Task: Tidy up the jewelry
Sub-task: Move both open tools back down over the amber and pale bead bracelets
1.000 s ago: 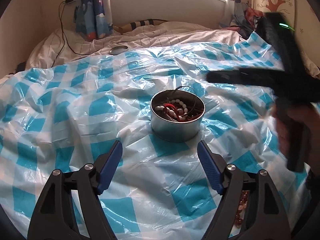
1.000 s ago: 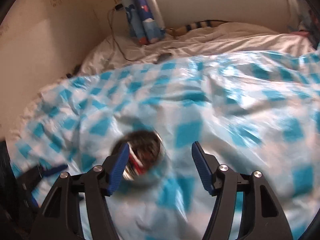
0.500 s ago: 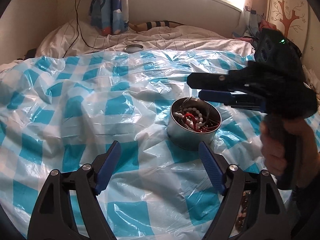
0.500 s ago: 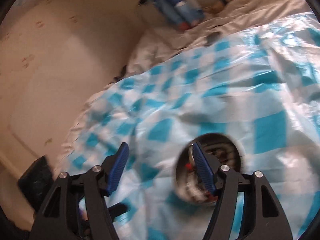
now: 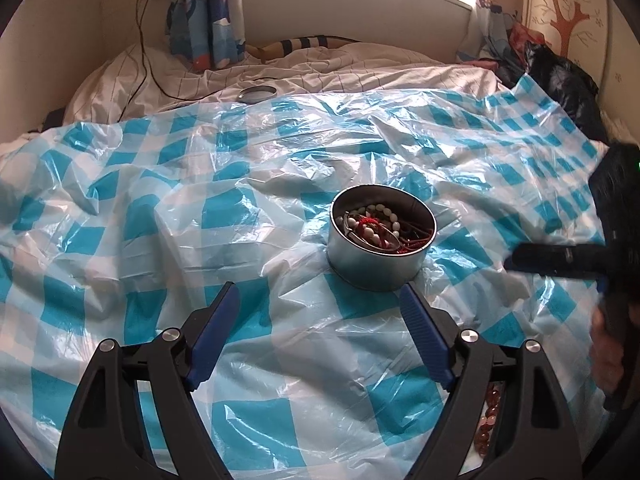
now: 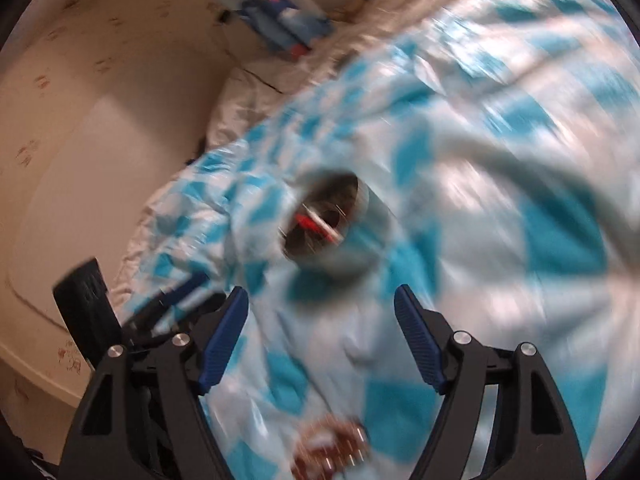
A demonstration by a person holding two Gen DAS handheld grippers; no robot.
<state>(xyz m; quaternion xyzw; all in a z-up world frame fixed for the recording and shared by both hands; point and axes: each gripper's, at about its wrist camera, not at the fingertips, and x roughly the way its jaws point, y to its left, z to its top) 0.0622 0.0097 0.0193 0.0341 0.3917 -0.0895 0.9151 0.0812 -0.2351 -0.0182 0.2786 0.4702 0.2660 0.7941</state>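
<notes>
A round metal tin (image 5: pixel 380 256) of beaded jewelry (image 5: pixel 374 227) sits at one o'clock just beyond the left gripper (image 5: pixel 320 334), whose jaws gape wide, empty, touching nothing.

Two hand-held black tools with blue pads

The left tool (image 5: pixel 318 324) has matte black, triangular cut-out arms, a round silver screw on each linkage, and long ribbed blue fingers (image 5: pixel 214 334). The right tool (image 6: pixel 320 334) is built the same way: black frame, silver screws, ribbed blue fingers (image 6: pixel 416 346). Seen from the left wrist view at the far right, the right tool's blurred black body carries a small green light, with a hand (image 5: pixel 608 354) on its handle.
</notes>
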